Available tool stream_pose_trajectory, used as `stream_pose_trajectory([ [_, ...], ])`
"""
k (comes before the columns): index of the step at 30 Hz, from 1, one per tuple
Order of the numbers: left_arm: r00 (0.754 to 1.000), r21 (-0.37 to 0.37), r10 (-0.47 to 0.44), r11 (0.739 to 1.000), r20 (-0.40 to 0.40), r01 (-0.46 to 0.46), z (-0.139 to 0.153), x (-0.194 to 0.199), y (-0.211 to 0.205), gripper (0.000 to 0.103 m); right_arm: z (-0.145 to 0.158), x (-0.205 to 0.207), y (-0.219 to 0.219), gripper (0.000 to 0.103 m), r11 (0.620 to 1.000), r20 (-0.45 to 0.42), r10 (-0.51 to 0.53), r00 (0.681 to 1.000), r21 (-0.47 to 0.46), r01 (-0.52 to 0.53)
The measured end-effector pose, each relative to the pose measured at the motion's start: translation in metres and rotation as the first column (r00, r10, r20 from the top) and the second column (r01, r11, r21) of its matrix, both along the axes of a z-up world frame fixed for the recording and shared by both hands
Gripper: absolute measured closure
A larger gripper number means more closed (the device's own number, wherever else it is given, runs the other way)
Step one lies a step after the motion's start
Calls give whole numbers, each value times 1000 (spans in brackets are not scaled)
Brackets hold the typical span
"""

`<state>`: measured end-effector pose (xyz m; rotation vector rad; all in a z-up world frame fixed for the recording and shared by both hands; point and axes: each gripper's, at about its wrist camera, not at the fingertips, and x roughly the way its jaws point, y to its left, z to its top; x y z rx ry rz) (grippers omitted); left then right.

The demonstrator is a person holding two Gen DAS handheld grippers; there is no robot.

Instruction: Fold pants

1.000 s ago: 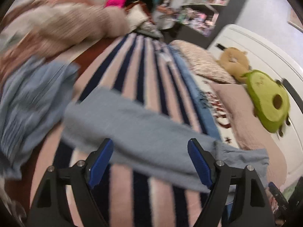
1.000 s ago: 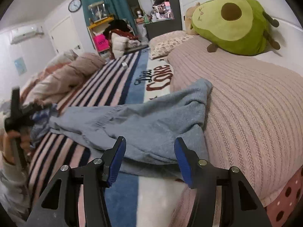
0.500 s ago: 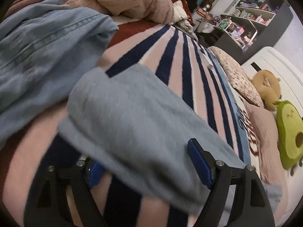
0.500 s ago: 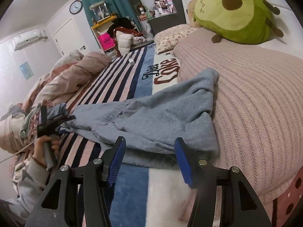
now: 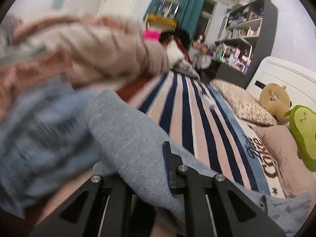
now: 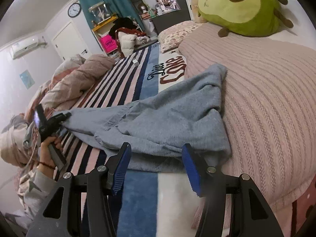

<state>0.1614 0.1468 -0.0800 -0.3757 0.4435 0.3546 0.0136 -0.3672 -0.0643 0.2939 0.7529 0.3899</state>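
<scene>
My left fingers (image 5: 165, 158) have just closed, pinching one end of the soft, floppy pants (image 6: 167, 118), right fingers (image 6: 156, 167) half-open, empty, nearing the limp lower-centre edge.

One pair of grey pants (image 6: 167, 114) is counted, with two claws, left (image 5: 165, 169) and right (image 6: 156, 169). Two plush toys are seen: one avocado (image 6: 241, 6), one brown bear (image 5: 273, 100). One wall clock (image 6: 74, 9) is counted.
</scene>
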Motion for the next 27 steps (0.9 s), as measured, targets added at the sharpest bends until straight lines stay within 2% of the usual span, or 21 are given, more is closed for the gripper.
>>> stream_pose_trajectory([
  [3, 996, 22, 80, 996, 51, -81, 18, -20, 22, 95, 1, -2, 0, 54, 1000, 2, -4, 1000, 10, 4],
  [5, 981, 32, 178, 983, 71, -181, 28, -36, 45, 96, 0, -1, 2, 54, 1000, -4, 3, 1000, 15, -3],
  [7, 971, 19, 223, 974, 92, -225, 35, -50, 60, 96, -2, -1, 7, 54, 1000, -10, 11, 1000, 16, -11],
  [10, 981, -4, 157, 988, 115, -157, 44, -53, 61, 96, -4, 1, 15, 54, 1000, -18, 25, 1000, 16, -24],
  [13, 989, 64, 44, 997, 138, -53, 59, -48, 33, 96, -5, 0, 20, 54, 999, -20, 34, 999, 13, -33],
  [15, 986, 91, -61, 995, 155, 47, 70, -45, 5, 96, -5, -2, 22, 54, 999, -18, 35, 999, 11, -35],
  [17, 973, 108, -171, 982, 157, 155, 78, -42, -26, 96, -3, -3, 21, 54, 999, -15, 29, 999, 14, -29],
  [19, 957, 134, -252, 963, 146, 233, 83, -37, -55, 96, -2, -5, 19, 54, 999, -13, 25, 1000, 27, -24],
  [21, 926, 165, -354, 929, 129, 332, 87, -32, -94, 96, 1, -6, 17, 54, 999, -9, 25, 1000, 43, -25],
  [23, 893, 163, -434, 896, 116, 414, 88, -30, -124, 96, 4, -9, 16, 54, 998, 0, 24, 1000, 53, -24],
  [27, 783, 165, -621, 777, 40, 608, 71, -20, -197, 96, 9, -12, 10, 54, 999, 23, 1, 1000, 47, -2],
])
